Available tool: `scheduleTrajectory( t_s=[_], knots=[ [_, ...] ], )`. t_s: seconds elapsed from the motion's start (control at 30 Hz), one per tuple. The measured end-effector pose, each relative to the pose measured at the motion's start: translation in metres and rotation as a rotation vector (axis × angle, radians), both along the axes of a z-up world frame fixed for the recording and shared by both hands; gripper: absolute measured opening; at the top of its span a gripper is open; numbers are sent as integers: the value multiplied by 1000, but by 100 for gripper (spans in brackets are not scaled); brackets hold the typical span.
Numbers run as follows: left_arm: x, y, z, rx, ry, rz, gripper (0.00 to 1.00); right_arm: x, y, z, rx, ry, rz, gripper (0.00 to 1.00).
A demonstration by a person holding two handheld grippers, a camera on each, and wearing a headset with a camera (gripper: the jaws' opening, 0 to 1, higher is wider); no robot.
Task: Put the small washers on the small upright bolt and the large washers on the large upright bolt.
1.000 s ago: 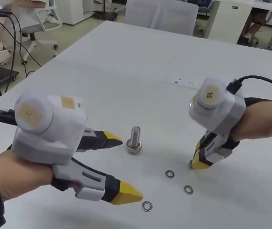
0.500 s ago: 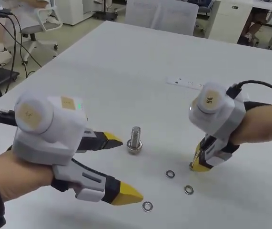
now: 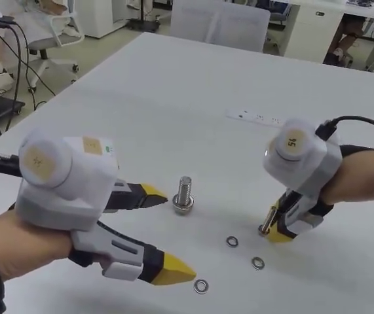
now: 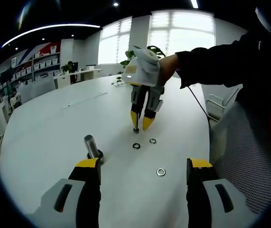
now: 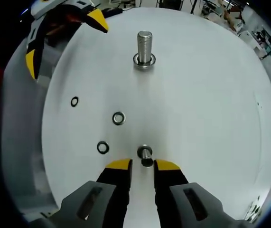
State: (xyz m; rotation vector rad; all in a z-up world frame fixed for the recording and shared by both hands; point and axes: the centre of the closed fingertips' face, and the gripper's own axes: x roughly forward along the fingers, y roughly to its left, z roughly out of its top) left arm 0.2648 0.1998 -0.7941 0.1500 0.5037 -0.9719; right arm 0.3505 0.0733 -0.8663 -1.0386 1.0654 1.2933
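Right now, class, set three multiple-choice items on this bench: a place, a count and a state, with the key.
1. Where does the small bolt stand?
A. at the right tool's tips
B. at the left tool's tips
C. midway between the tools

2. How many loose washers lie flat?
A. two
B. three
C. five

3. The left tool's jaws are:
A. shut
B. wide open
C. shut on a washer

Key:
1 A, it stands upright just ahead of the yellow tips.
2 B, three separate rings show.
3 B, a wide gap parts them.
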Motion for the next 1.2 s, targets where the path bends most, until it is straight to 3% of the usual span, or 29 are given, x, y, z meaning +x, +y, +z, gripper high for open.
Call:
scheduleTrajectory(
  t_s=[0.5, 0.8, 1.2],
  knots=[
    [1, -1, 2, 1, -6, -5, 73, -17, -11, -4, 6, 27, -34, 20],
    [1, -2, 4, 2, -14, -8, 73, -35, -15, -5, 10, 39, -39, 21],
    [0, -3, 9, 2, -30, -7, 73, -55, 3, -3, 28, 45, 7, 21]
  ],
)
